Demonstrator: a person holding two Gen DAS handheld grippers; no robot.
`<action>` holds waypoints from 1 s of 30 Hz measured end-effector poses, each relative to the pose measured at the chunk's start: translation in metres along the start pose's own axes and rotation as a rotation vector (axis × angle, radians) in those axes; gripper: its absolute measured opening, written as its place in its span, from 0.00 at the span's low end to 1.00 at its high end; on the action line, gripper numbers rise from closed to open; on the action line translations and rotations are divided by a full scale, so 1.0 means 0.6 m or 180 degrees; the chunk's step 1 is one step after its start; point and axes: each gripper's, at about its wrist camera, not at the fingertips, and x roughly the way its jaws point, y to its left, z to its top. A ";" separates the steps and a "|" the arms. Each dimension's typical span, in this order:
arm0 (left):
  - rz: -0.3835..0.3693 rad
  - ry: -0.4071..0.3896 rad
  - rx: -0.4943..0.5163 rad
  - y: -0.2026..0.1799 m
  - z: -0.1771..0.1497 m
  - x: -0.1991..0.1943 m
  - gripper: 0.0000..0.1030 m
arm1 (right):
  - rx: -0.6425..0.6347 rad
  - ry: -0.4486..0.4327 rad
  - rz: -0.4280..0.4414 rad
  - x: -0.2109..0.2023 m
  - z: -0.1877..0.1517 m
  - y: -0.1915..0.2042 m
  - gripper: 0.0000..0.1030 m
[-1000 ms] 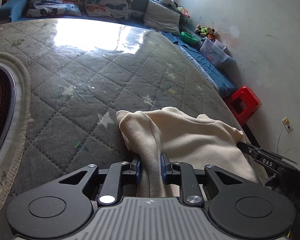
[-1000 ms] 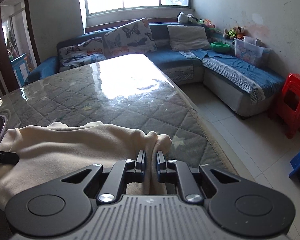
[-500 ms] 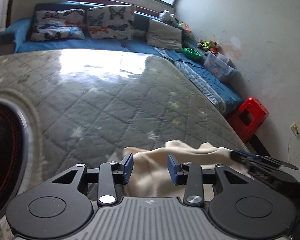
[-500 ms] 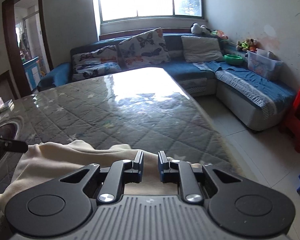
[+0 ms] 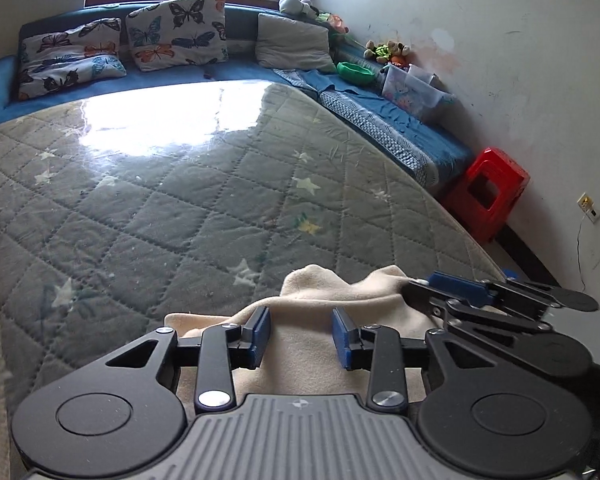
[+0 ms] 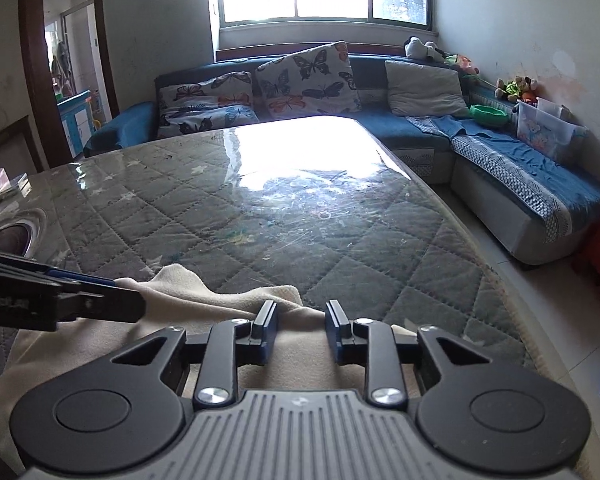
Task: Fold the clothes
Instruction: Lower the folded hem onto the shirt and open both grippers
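A plain cream fleece garment (image 5: 320,320) lies on the grey-green quilted counter (image 5: 204,208) — diamond stitching, scattered pale stars, glossy under a clear cover. The left hand-held gripper (image 5: 300,336) is black with blue finger pads (image 5: 260,334); the right hand-held gripper (image 6: 301,330) matches it. Behind, a dark blue sofa (image 6: 400,130) carries white cushions printed with butterflies (image 6: 308,78) — orange, teal, black. A bright red plastic stool (image 5: 486,192) stands by the white wall.
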 end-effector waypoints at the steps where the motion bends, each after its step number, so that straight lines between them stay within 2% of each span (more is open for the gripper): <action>1: 0.0003 -0.0002 -0.0004 0.000 0.001 0.002 0.35 | -0.0014 -0.0006 -0.0003 -0.002 0.000 -0.001 0.27; 8: -0.0026 -0.0070 -0.0021 0.002 -0.008 -0.013 0.35 | -0.0026 -0.0078 0.0067 -0.064 -0.003 -0.017 0.29; 18: -0.0141 -0.0258 0.0109 0.003 -0.071 -0.107 0.35 | -0.0257 -0.0046 0.0158 -0.174 -0.075 -0.027 0.28; 24: -0.0142 -0.0301 0.0102 0.011 -0.121 -0.143 0.35 | -0.0228 0.0018 0.0149 -0.183 -0.112 -0.030 0.27; 30: -0.0035 -0.0299 0.0084 0.015 -0.157 -0.145 0.35 | -0.0342 0.0017 0.0049 -0.192 -0.137 -0.030 0.25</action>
